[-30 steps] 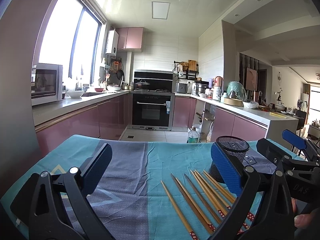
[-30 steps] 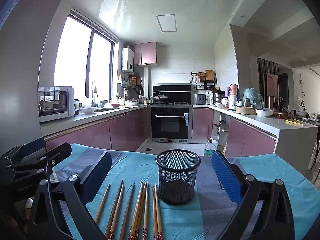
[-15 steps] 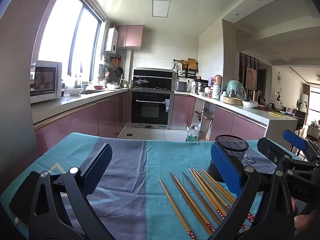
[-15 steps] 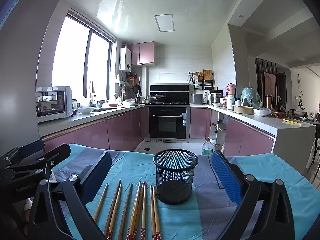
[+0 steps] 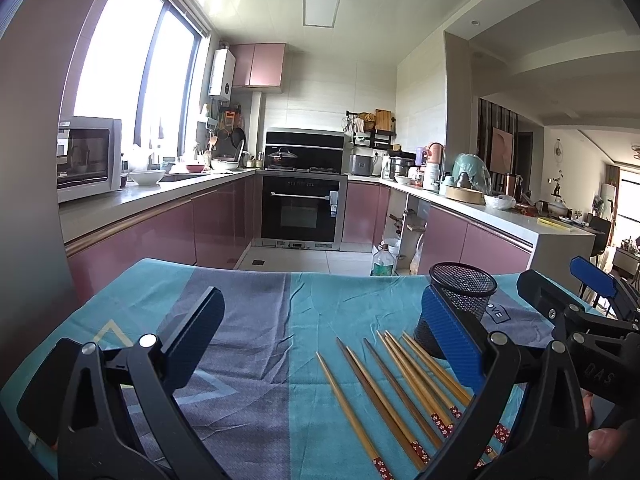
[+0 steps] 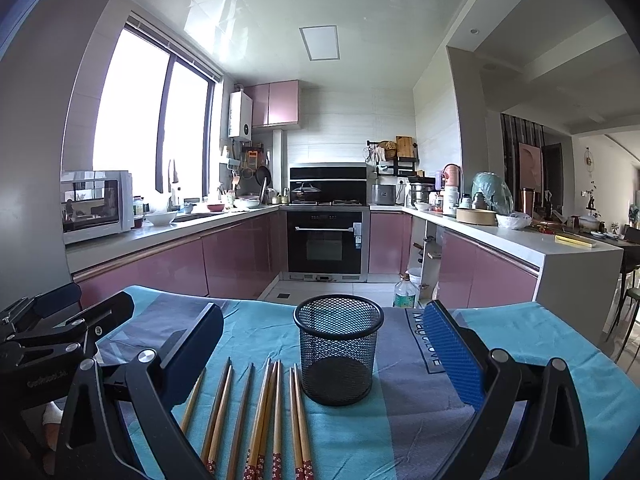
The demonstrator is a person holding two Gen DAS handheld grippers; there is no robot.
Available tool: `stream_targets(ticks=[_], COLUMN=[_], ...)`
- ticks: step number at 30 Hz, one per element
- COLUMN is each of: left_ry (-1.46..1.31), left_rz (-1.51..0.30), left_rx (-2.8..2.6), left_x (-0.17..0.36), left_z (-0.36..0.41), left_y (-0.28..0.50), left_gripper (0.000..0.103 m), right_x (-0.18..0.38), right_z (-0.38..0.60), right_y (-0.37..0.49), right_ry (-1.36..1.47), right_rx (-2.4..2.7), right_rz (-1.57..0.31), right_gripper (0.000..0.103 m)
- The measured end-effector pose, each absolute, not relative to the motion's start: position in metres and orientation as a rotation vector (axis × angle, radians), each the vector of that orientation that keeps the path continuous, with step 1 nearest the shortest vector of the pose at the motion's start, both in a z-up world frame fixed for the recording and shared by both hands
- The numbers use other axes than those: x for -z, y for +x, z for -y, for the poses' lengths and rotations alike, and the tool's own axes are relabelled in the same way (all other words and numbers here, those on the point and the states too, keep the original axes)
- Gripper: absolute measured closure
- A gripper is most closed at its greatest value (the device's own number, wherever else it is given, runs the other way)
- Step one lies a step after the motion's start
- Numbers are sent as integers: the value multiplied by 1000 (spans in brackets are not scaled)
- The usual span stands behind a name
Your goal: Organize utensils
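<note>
Several wooden chopsticks with red patterned ends lie side by side on the teal and grey cloth. They also show in the right wrist view. An empty black mesh cup stands upright just right of their tips; it also shows in the left wrist view. My left gripper is open and empty, above the cloth left of the chopsticks. My right gripper is open and empty, facing the cup and the chopsticks.
The table's far edge drops to a kitchen floor with a plastic bottle. Pink cabinets, an oven and a microwave stand well beyond. The other gripper shows at the right edge of the left wrist view.
Both cameras have tilted slightly upward or pulled back, so the table and chopsticks sit a little lower in view. Both grippers stay open; nothing on the cloth has moved.
</note>
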State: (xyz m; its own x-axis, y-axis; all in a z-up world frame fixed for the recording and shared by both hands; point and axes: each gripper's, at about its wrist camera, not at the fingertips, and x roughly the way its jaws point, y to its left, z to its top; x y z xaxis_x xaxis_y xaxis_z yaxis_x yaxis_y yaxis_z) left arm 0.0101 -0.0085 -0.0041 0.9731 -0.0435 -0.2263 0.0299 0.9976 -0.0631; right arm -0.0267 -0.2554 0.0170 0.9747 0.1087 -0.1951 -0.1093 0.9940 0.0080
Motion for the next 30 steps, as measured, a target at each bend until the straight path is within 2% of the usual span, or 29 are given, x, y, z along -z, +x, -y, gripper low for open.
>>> stream_targets(ticks=[30], left_ry=[-75], left_rz=[-284], left_rx=[58], left_x=[8], left_z=[10], left_y=[19], left_gripper=[6], right_x=[-17], right_z=[258], right_y=[-27], right_ry=[-1], right_rx=[-90], right_rz=[-202], right_gripper=[6])
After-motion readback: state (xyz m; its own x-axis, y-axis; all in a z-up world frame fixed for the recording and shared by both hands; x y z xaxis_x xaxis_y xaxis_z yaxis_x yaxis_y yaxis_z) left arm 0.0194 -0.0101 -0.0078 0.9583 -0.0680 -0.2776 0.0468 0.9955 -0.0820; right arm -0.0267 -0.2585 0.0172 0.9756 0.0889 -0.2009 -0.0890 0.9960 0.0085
